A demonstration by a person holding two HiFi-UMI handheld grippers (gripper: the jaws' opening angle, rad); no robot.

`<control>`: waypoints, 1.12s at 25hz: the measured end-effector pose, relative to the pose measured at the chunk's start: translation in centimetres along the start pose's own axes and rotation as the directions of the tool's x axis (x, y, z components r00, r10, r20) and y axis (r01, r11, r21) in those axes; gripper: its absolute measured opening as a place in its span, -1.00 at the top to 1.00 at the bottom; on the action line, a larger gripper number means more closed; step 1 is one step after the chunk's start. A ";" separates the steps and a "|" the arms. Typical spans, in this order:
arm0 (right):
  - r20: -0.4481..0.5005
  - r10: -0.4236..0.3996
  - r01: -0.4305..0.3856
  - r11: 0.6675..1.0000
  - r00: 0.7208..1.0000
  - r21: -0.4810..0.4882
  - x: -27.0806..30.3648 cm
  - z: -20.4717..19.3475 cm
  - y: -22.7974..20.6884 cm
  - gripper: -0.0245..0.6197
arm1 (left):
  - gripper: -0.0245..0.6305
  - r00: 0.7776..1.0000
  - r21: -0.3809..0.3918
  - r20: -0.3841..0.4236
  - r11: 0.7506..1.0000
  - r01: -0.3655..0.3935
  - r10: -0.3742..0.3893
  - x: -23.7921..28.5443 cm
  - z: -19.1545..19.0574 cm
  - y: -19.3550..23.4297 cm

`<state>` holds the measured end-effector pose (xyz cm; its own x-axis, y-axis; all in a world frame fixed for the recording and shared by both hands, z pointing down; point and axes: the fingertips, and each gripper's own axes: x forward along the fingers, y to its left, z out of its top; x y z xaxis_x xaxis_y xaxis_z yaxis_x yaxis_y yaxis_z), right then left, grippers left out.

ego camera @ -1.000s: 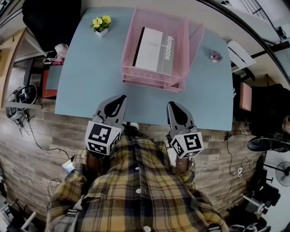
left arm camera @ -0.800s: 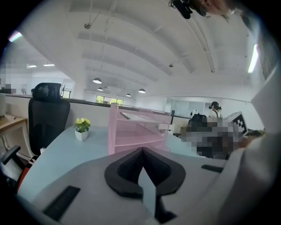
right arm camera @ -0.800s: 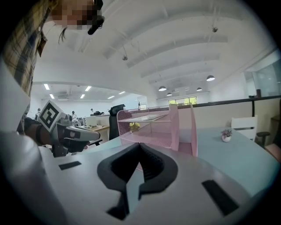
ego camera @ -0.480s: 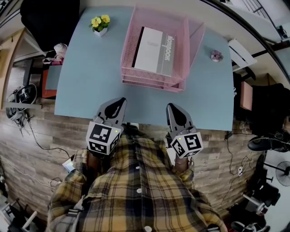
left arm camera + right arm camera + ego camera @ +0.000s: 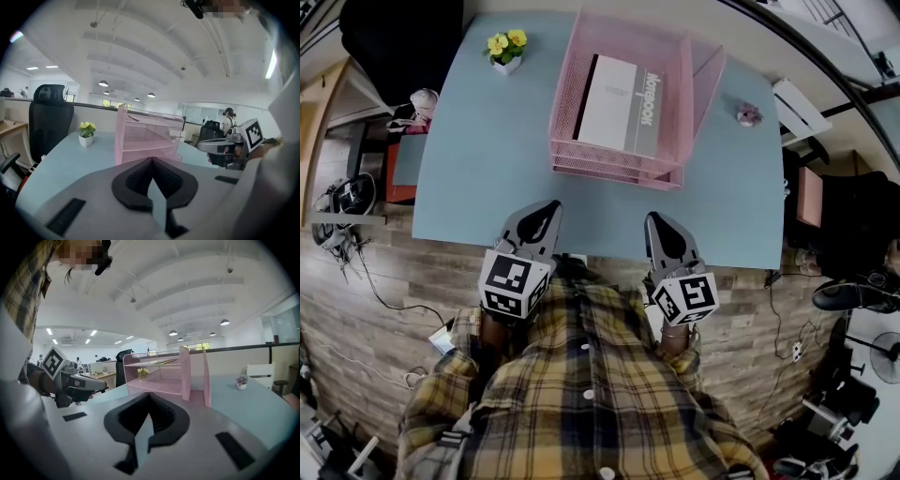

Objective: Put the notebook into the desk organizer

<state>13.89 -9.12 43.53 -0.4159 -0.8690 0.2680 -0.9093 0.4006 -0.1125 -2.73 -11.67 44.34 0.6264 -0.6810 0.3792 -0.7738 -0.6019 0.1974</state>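
The pink mesh desk organizer [image 5: 623,112] stands at the far middle of the pale blue table [image 5: 483,159]. A grey-white notebook [image 5: 619,101] lies flat on its top tier, and the right gripper view shows the notebook [image 5: 161,362] there too. My left gripper [image 5: 551,205] and right gripper [image 5: 654,219] hover side by side over the table's near edge, well short of the organizer. Both are shut with nothing between the jaws. Seen from the left gripper [image 5: 151,161], the organizer [image 5: 145,136] is straight ahead. From the right gripper [image 5: 149,395], the organizer [image 5: 164,378] is ahead and slightly right.
A small pot of yellow flowers [image 5: 508,52] sits at the table's far left. A tiny pinkish plant [image 5: 747,116] sits at the right. A black office chair [image 5: 49,117] stands beyond the left corner. Wood floor with cables lies around the table.
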 end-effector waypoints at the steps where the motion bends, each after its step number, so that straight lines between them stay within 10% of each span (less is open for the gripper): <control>1: -0.002 -0.001 0.001 1.000 1.000 -0.002 0.0 0.0 0.0 0.92 | 0.95 1.000 0.000 -0.001 1.000 0.001 -0.001 0.0 0.0 0.0; 28: -0.003 -0.005 0.005 0.999 1.000 -0.039 0.1 0.5 0.4 0.92 | 0.95 1.000 0.009 -0.003 1.000 -0.006 0.006 -0.3 0.0 0.1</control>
<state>13.49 -9.23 43.05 -0.4112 -0.8701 0.2716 -0.9104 0.4072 -0.0738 -3.00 -11.51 44.25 0.6219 -0.6831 0.3830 -0.7764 -0.6019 0.1869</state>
